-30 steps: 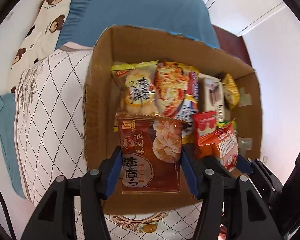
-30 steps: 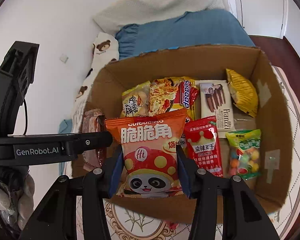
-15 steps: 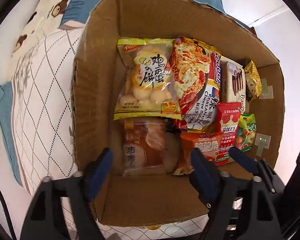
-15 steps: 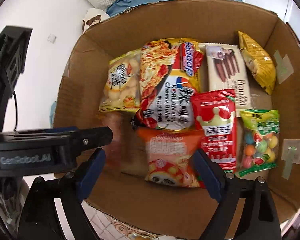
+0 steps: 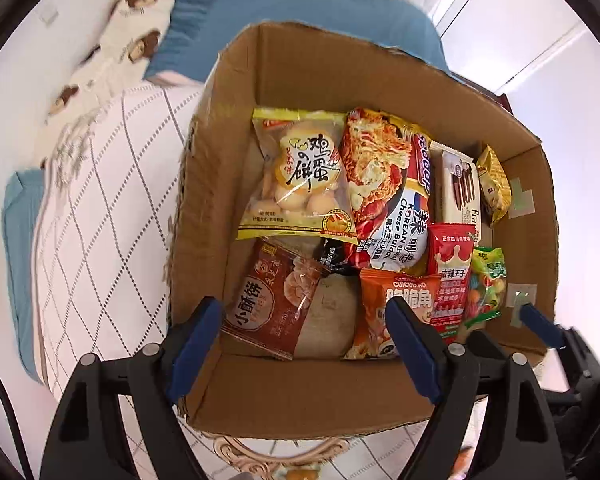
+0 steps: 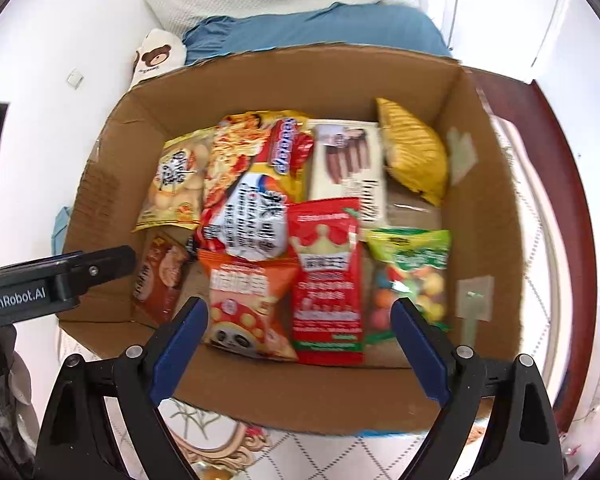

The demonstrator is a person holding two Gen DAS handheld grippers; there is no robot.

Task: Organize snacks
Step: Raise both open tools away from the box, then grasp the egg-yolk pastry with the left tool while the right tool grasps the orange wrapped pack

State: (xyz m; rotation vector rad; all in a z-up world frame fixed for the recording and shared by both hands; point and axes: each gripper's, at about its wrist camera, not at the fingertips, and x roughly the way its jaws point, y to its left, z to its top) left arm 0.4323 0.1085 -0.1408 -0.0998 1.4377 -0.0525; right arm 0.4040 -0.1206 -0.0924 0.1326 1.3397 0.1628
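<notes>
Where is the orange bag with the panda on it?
The orange panda bag lies in the cardboard box, near its front wall, between the brown biscuit pack and red crown packet.

My left tool [image 5: 306, 344]: matte black plastic frame, two angular arms, each tipped with a flat blue pad. Fingers [image 5: 194, 344] blue, wedge-shaped, edges slightly rounded. Round silver screw heads sit on each arm, two per side, near the pad roots. My right tool [image 6: 300, 344]: same build, black arms, blue pads, silver screws in matching spots. In the right wrist view, the left tool's side shows as a black bar with white lettering "GenRobot.AI" and one small screw; a thin black cable runs beside it.
</notes>
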